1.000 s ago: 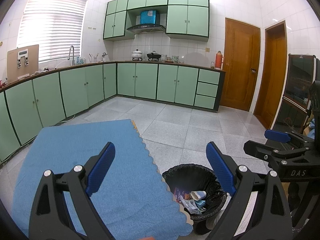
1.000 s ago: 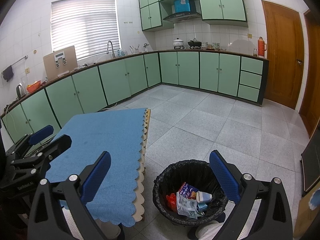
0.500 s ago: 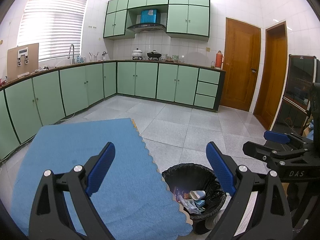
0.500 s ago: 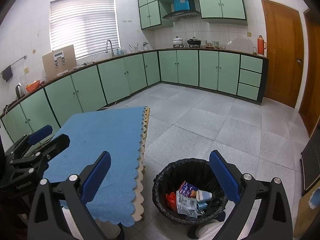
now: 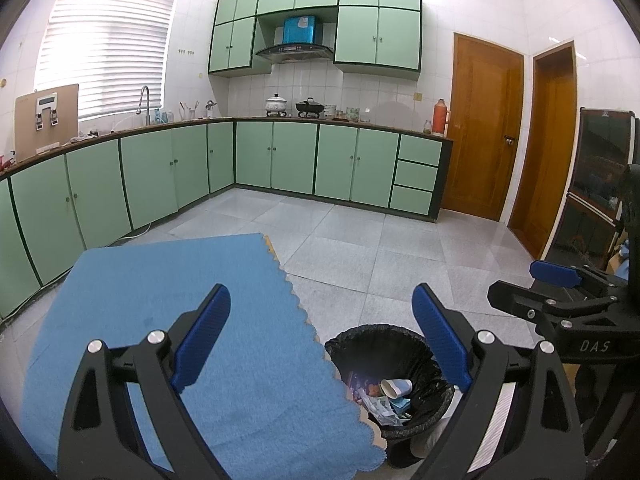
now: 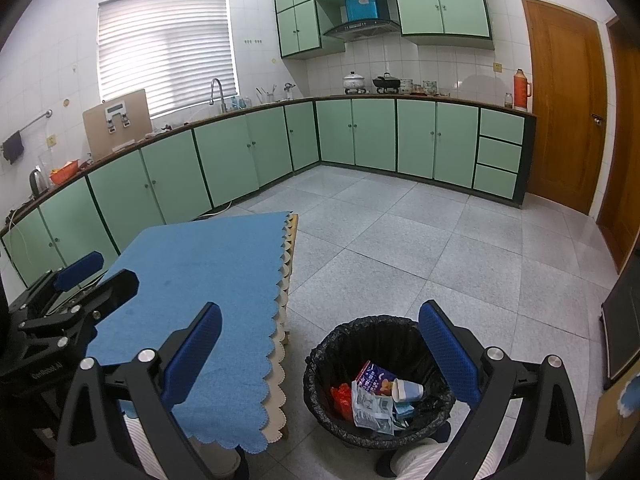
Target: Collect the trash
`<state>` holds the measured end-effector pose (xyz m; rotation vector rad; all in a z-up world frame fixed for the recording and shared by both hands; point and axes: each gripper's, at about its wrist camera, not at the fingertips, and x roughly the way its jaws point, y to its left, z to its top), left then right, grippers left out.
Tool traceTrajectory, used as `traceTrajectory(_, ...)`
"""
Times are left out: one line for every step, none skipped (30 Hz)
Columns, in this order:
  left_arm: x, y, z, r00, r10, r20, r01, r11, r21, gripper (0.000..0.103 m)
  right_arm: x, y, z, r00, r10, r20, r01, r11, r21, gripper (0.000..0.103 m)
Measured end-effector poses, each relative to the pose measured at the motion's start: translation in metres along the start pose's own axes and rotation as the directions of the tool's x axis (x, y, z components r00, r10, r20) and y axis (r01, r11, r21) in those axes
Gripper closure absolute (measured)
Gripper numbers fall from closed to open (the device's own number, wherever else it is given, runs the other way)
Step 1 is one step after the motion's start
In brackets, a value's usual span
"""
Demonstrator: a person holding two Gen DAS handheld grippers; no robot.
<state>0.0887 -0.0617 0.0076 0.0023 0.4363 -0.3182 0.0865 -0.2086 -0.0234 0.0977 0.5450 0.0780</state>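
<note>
A black-lined trash bin [image 6: 320,376] stands on the floor beside the table; it also shows in the left wrist view [image 5: 344,352]. Inside lie a paper cup [image 6: 408,391], crumpled wrappers [image 6: 370,400] and a red scrap [image 6: 341,394]. My left gripper [image 5: 321,336] is open and empty, above the blue tablecloth [image 5: 160,300] and the bin. My right gripper [image 6: 320,350] is open and empty, above the bin. Each gripper shows in the other's view: the right one [image 5: 560,300] and the left one [image 6: 76,284].
The table with the blue cloth [image 6: 208,276] has a scalloped edge next to the bin. Green cabinets [image 6: 360,136] line the far walls. Wooden doors [image 5: 484,128] stand at the right. Grey tiled floor [image 6: 440,248] lies beyond the bin.
Both grippers stay open and empty; the views have shifted only slightly, with the table and bin a little lower in frame.
</note>
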Motion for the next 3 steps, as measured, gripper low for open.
traceTrajectory(0.0015, -0.0017, 0.0022, 1.0, 0.002, -0.001, -0.002, 1.0, 0.001, 0.014, 0.0, -0.0001, 0.0006, 1.0, 0.0, 0.0, 0.0, 1.0, 0.0, 0.006)
traceTrajectory(0.0016, -0.0017, 0.0022, 1.0, 0.002, -0.001, -0.002, 1.0, 0.002, 0.014, 0.0, 0.0, 0.0002, 1.0, 0.001, 0.0, -0.001, 1.0, -0.001, 0.006)
traceTrajectory(0.0019, -0.0017, 0.0025, 1.0, 0.002, -0.002, -0.002, 1.0, 0.001, 0.014, 0.0, 0.0001, -0.0001, 1.0, 0.001, 0.001, -0.001, 1.0, -0.001, 0.006)
